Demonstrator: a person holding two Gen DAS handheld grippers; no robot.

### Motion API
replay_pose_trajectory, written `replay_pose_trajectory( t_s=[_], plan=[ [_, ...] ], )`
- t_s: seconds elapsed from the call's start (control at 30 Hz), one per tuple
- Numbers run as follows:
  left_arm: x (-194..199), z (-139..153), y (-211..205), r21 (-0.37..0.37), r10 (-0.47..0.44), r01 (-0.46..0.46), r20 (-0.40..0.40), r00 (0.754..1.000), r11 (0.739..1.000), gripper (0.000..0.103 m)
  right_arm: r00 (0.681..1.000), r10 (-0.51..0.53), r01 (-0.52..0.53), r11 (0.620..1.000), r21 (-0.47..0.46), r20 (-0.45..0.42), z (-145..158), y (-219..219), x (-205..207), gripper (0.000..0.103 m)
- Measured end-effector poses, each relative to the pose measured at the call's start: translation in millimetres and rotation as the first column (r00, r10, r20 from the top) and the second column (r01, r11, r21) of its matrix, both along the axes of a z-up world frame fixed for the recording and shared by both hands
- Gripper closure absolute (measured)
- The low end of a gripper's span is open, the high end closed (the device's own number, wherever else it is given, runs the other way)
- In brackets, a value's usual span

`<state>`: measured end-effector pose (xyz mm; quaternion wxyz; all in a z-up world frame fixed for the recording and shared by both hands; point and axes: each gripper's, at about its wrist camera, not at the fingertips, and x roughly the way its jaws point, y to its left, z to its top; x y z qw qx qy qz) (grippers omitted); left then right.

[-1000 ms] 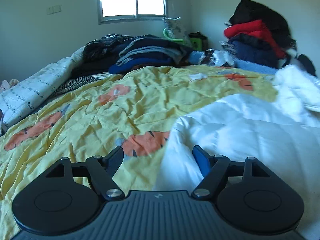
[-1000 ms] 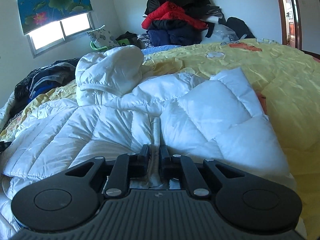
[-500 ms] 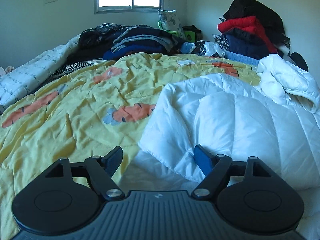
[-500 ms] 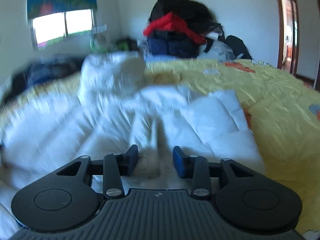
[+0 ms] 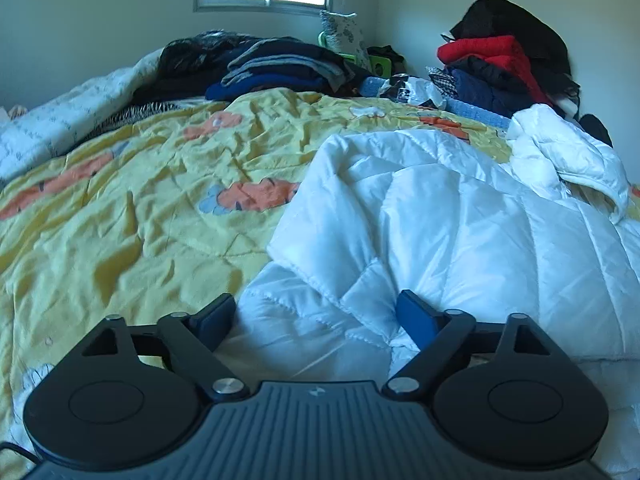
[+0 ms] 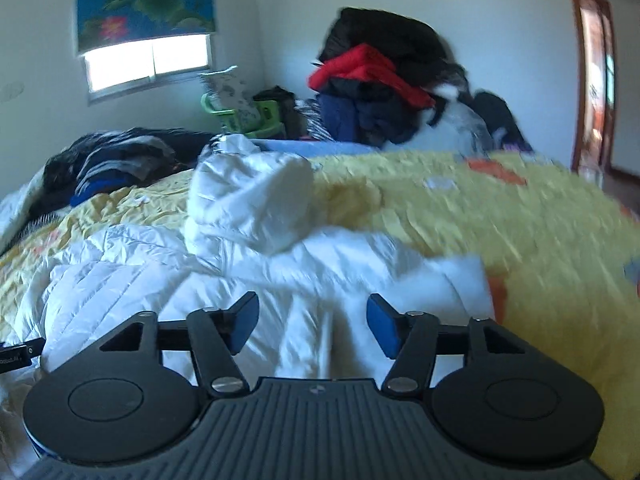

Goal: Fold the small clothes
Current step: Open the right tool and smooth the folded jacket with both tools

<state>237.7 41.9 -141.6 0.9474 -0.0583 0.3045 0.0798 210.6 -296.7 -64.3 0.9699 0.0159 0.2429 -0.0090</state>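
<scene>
A white quilted puffer jacket (image 5: pixel 460 216) lies spread on a yellow bed quilt (image 5: pixel 120 208), its hood (image 5: pixel 568 156) bunched at the far right. My left gripper (image 5: pixel 316 318) is open, low over the jacket's near left edge, with a folded flap between its fingers. In the right wrist view the jacket (image 6: pixel 168 280) lies below with its hood (image 6: pixel 248 200) ahead. My right gripper (image 6: pixel 312 324) is open and empty above the jacket's front. The view is blurred by motion.
A heap of dark folded clothes (image 5: pixel 280 68) sits at the head of the bed. A pile of red, black and navy garments (image 6: pixel 380 92) rises against the far wall. A green basket (image 6: pixel 240 116) stands in the corner. A doorway (image 6: pixel 596 80) is at right.
My right gripper let go of the jacket's zipper edge, opened wide and lifted back. My left gripper, open throughout, moved right over the jacket's edge.
</scene>
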Motion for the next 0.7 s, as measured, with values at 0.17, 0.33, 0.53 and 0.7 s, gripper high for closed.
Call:
replay_pose_trajectory(
  t_s=[0.17,0.33,0.53,0.7],
  plan=[
    [1.3,-2.8,4.0,-0.021,0.004,-0.004,-0.009,1.000,1.000,0.007,0.999,0.035,-0.035,0.998,-0.046,-0.008,8.5,18.5,36.9,0.030],
    [1.4,-3.3,4.3,-0.024,-0.001,0.001,-0.009,1.000,1.000,0.005,0.999,0.037,-0.040,0.997,-0.073,-0.031,13.5,39.7,83.4,0.027],
    [1.6,-3.6,4.7,-0.024,-0.001,0.001,-0.009,1.000,1.000,0.005,0.998,0.040,-0.046,0.989,-0.140,-0.041,12.3,67.8,130.6,0.024],
    [1.5,-3.6,5.0,-0.027,-0.002,0.001,-0.008,1.000,1.000,0.005,0.998,0.032,-0.039,0.988,-0.152,-0.046,7.4,78.2,153.2,0.023]
  ],
)
